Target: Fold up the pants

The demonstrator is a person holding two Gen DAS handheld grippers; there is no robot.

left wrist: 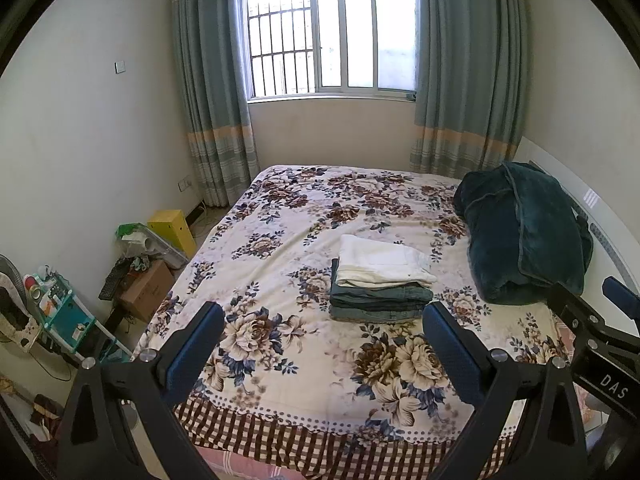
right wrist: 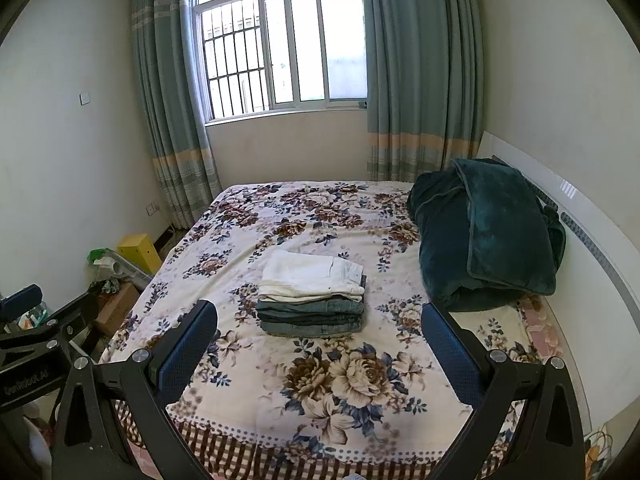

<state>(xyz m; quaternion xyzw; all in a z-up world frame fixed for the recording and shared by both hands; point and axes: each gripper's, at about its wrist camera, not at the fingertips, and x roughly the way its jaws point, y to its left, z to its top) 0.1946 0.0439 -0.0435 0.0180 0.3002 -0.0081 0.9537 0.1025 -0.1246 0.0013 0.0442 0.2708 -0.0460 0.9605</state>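
A folded pair of white cotton pants (left wrist: 382, 261) lies on top of a stack of folded blue-grey denim jeans (left wrist: 378, 300) in the middle of the bed with the cream floral bedspread (left wrist: 280, 240). The left tongs (left wrist: 322, 344) hang above the near edge of the bed, spread wide and holding nothing; the right tongs (right wrist: 320, 344) are likewise spread and empty, just beside them. A bulky dark-green plush blanket (left wrist: 524, 236) is heaped near the white headboard (right wrist: 592, 220), to the right of the stack and apart from it. Left of the bed, on the floor, stand a yellow box (left wrist: 172, 228), a brown cardboard carton (left wrist: 146, 290) and a teal plastic shelf (left wrist: 66, 312). Grey-green curtains (left wrist: 208, 80) flank the barred window (left wrist: 328, 36).
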